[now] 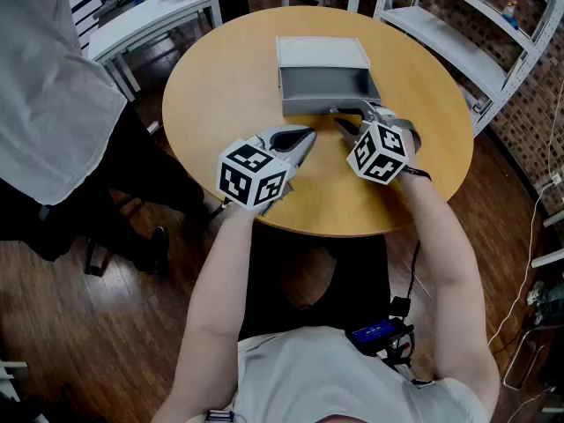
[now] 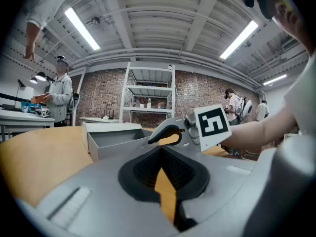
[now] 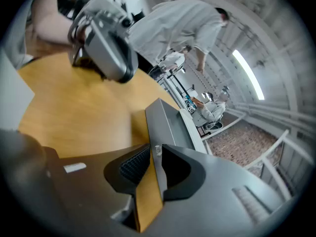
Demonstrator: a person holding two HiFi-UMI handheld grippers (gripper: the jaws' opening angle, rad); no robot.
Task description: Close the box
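A grey box stands open in the middle of the round wooden table, its lid folded back on the far side. My right gripper is at the box's near right corner. In the right gripper view the thin front wall runs between the jaws of the right gripper, with bare table showing on its left side, so the pads do not press on it. My left gripper lies on the table just short of the box, jaws slightly apart and holding nothing. The box and the right gripper show ahead in the left gripper view.
A person in a grey coat stands close to the table's left side. White tables are behind and metal shelving is to the right. The table's near edge is just behind both grippers.
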